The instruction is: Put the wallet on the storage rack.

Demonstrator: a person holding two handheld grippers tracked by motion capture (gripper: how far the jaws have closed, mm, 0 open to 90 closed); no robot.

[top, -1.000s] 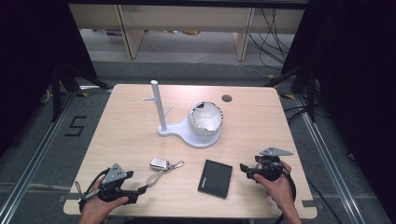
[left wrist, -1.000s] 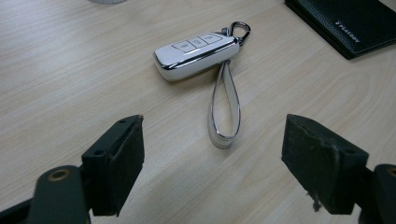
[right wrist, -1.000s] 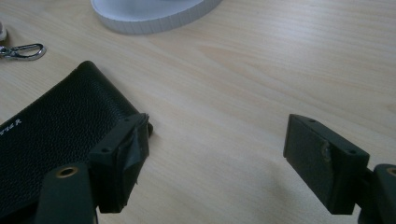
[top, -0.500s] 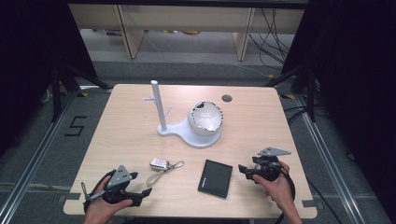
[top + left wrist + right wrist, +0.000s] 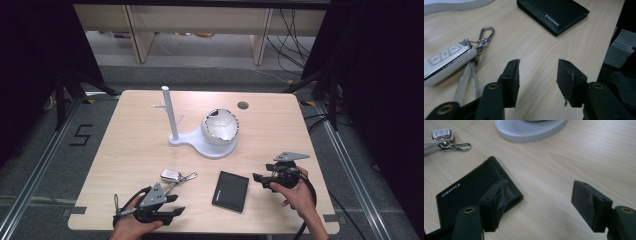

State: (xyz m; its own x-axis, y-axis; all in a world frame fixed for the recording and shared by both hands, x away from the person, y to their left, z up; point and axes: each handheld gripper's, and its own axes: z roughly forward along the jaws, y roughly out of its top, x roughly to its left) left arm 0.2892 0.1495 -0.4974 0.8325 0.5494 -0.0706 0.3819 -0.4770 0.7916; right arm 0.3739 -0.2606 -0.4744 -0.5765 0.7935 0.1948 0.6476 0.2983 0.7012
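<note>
The key fob [image 5: 170, 175] lies flat on the worktop [image 5: 130, 130] near its front edge, left of centre; in the high view its long axis runs roughly left to right, tilted slightly, with the snap hook [image 5: 188, 176] trailing off its right end toward the wallet [image 5: 230, 191]. A pale strap [image 5: 466, 80] runs from the ring end back toward the left gripper [image 5: 176, 204]. In the left gripper view the fob sits at the left, button face up, its ring end up and to the right, just beside the left jaw but not between the jaws.

The wallet, black with its printed corner toward the left gripper, lies flat to the right of the fob, its long axis running front to back with a slight tilt.

The left gripper sits at the front edge just below the fob, jaws level and pointing right; they have just been closing and now stand about half apart over bare wood, holding nothing. Against the earlier frames, this hand has slid rightward along the front edge, nearer the fob.

The right gripper [image 5: 258, 178] hovers right of the wallet, pointing left at it; its jaws have been narrowing a little, are wide apart and grip nothing, the left jaw overlapping the wallet's near corner in its own view. Fob and wallet lie where they did before.

Behind stand the white stand [image 5: 172, 140] and bowl [image 5: 220, 126]
</note>
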